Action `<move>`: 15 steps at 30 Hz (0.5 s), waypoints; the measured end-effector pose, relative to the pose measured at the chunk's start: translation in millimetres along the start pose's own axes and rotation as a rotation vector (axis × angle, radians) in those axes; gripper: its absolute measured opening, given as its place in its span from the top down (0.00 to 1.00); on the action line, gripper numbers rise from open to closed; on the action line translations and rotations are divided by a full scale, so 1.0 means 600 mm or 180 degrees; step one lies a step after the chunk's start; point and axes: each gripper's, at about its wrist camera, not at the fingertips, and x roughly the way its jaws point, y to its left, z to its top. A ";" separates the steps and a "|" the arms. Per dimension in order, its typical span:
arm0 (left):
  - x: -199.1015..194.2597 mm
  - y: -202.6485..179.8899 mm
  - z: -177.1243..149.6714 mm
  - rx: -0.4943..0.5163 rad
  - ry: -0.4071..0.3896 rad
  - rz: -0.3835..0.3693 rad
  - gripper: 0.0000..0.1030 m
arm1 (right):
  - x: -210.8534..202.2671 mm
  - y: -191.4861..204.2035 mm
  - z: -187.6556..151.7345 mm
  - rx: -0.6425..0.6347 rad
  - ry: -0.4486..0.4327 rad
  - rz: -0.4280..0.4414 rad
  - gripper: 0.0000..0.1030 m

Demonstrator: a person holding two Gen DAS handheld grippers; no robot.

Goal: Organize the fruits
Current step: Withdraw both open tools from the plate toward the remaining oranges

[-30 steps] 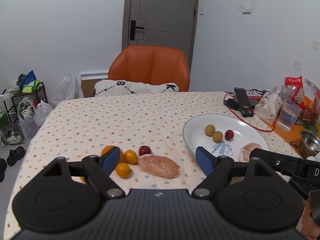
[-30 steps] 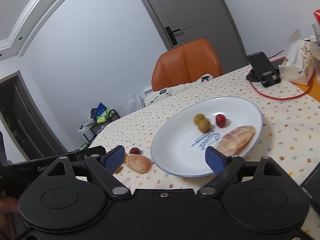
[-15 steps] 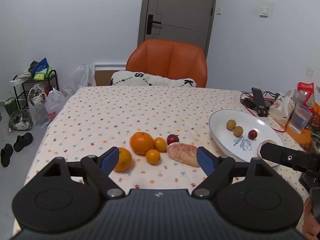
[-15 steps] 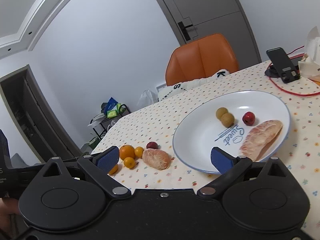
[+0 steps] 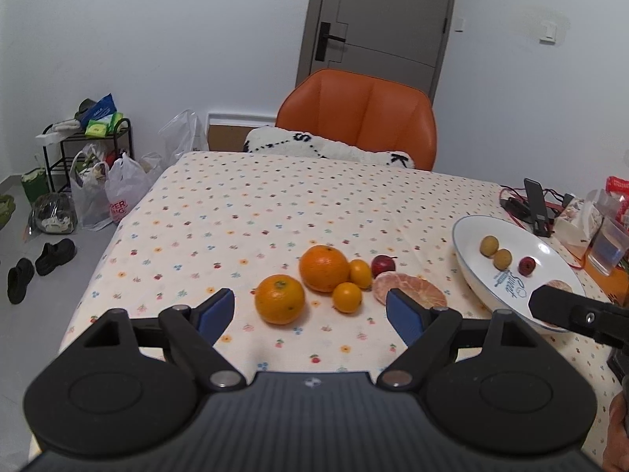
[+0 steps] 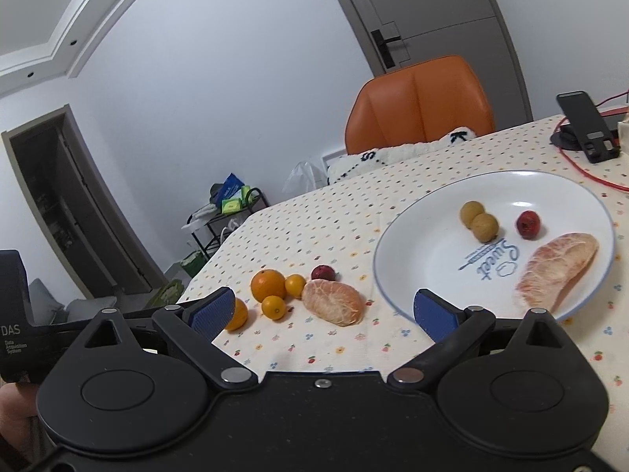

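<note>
Across the dotted desk [image 5: 243,212], you are hovering both released tools, left tool [image 5: 310,308] and right tool [image 6: 324,308], short of the plate [image 6: 416,251], so be centring one on the peeled segment [image 6: 333,301] beside that plate before clenching gently.

Table [image 5: 251,212] with fruits [image 5: 324,268], plate [image 5: 468,271]

Orange chair [image 5: 357,116] at far side of table, pushed in; white fuzzy cushion [image 5: 328,149] w/ black letters on seat. Grey door [image 5: 379,19] behind, black handle. Dotted tablecloth [image 5: 251,212] covers table. Black phone stand [image 6: 585,128] at right edge, red cable [image 6: 589,175] beside. Floor left: black wire rack [image 5: 84,149] w/ packets on top, plastic bags [image 5: 118,196] near it, pair of black shoes [image 5: 39,267].
</note>
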 end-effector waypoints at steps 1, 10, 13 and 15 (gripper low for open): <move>0.002 0.003 0.000 -0.0011 0.0000 -0.0004 0.20 | 0.004 0.003 0.000 -0.0014 0.0019 0.0011 0.05; 0.030 0.030 -0.003 -0.0130 0.0042 -0.0048 0.24 | 0.041 0.031 0.004 -0.0151 0.0161 0.0003 0.13; 0.040 0.035 -0.003 -0.0138 0.0031 -0.0041 0.28 | 0.054 0.041 0.006 -0.0219 0.0225 -0.0010 0.17; 0.047 0.039 -0.003 -0.0154 0.0017 -0.0010 0.29 | 0.064 0.047 0.008 -0.0250 0.0258 -0.0021 0.17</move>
